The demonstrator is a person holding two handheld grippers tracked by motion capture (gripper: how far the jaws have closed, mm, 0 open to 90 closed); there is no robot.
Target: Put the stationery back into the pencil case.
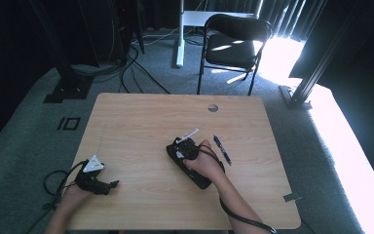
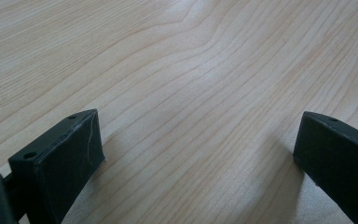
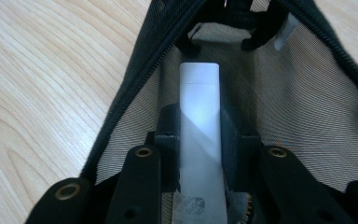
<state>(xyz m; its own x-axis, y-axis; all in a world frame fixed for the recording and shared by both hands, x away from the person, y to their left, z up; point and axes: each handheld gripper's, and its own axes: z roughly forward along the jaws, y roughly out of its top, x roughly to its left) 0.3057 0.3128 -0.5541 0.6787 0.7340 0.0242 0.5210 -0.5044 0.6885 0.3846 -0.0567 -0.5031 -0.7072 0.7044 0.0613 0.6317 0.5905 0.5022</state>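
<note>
1. Squarely at the middle of the light wooden table [image 1: 141, 122], a flat white plastic stick [image 3: 199, 135] reaches into the open mouth of a black mesh zip pouch [image 3: 303, 98].
2. The right claw [image 3: 200, 140] is clamped on that stick, its jaws pressed against both sides.
3. Just right of the pouch lies a dark blue pen [image 1: 222, 149] on the table.
4. Near the table's left corner, the left claw [image 2: 198, 154] rests with its jaws wide apart over bare wood.
</note>
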